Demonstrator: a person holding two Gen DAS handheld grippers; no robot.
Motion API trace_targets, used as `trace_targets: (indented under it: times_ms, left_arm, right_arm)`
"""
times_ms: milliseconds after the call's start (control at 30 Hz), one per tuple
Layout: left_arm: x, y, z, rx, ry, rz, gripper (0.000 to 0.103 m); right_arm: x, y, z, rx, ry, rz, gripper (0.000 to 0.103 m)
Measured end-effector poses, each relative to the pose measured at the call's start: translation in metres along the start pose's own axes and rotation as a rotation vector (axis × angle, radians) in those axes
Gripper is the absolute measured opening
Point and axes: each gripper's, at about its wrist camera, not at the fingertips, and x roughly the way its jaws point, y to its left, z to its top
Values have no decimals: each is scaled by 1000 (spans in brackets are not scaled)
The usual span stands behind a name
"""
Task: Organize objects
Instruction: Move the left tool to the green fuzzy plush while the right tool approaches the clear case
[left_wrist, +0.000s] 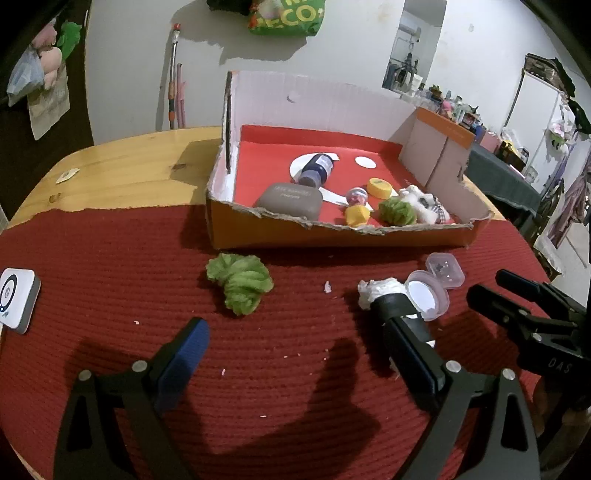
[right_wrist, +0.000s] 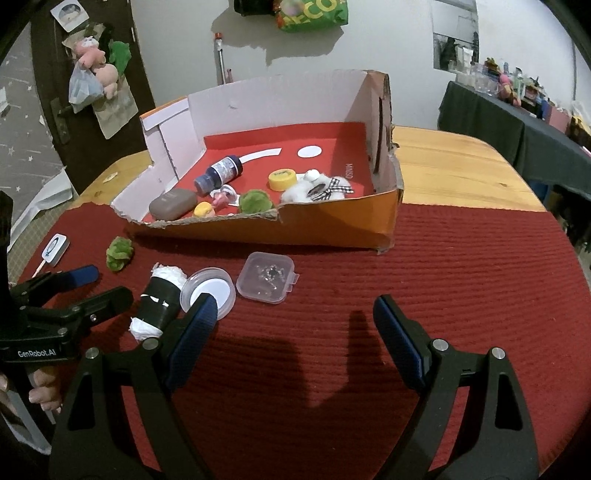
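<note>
Ribbed red matting covers the wooden bench (left_wrist: 122, 166), where a fuzzy green yarn ball (left_wrist: 240, 282), a black cylinder (right_wrist: 159, 301) and a clear square case (right_wrist: 266, 277) lie before the torn cardboard box (right_wrist: 332, 225), both claws (left_wrist: 295, 354) (right_wrist: 295, 332) gaping empty.

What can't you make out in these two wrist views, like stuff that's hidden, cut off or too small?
- Small clear case: contents too small to identify, right wrist view.
- Black roll: near end hidden by the left gripper finger, left wrist view.
- Green bag on the wall: cut off by the top edge, both views.
- Grey case lettering: blurred.
</note>
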Motion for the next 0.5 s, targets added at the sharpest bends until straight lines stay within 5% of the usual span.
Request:
trace_targets:
  times_ms: [500]
  left_arm:
    - [8,10,6,-30,26,13,97]
  right_arm:
    - [12,-4,8,30,34,8,87]
